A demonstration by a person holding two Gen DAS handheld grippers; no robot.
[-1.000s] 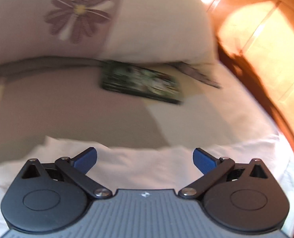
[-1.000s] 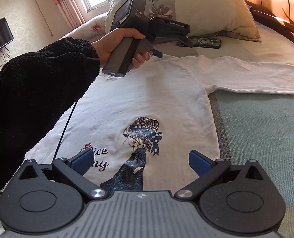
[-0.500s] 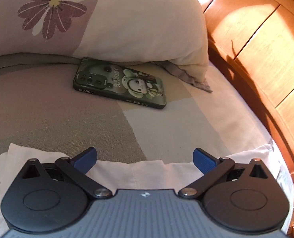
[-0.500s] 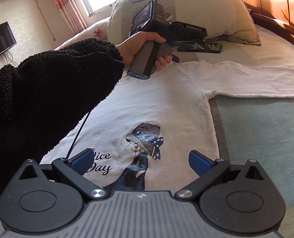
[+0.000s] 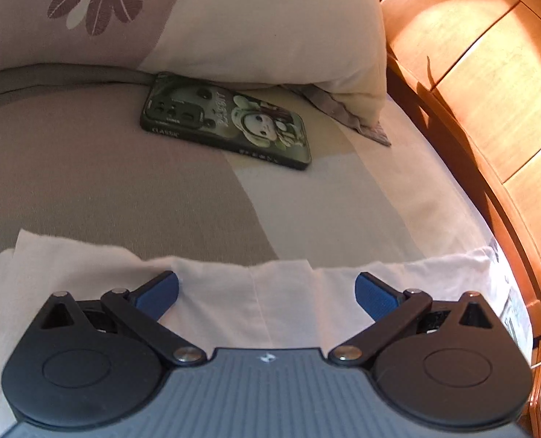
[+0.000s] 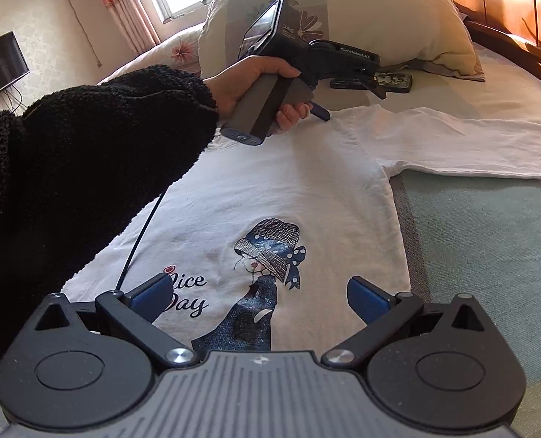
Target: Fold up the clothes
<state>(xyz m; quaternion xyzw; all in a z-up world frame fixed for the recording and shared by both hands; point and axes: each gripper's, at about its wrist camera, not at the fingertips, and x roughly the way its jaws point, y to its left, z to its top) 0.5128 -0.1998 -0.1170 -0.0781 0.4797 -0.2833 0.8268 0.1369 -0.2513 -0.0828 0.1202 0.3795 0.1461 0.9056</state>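
Note:
A white long-sleeved shirt (image 6: pixel 288 186) with a printed girl and "Nice Day" lies flat, front up, on the bed. Its right sleeve (image 6: pixel 471 146) stretches out to the right. My right gripper (image 6: pixel 257 294) is open and empty, low over the shirt's lower part. My left gripper (image 5: pixel 266 290) is open and empty, just above the shirt's top edge (image 5: pixel 234 284) near the shoulder. In the right wrist view the left gripper (image 6: pixel 350 89) is held in a hand by the collar.
A phone in a green cartoon case (image 5: pixel 226 120) lies just beyond the shirt, against a big pillow (image 5: pixel 234 18). A wooden headboard (image 5: pixel 489 73) runs along the right. The person's black sleeve (image 6: pixel 69 182) crosses the shirt's left side. A TV (image 6: pixel 0 65) stands far left.
My left gripper has moved right along the shirt's top edge toward the shoulder and sleeve. The right gripper has stayed over the lower shirt. Both stayed open.

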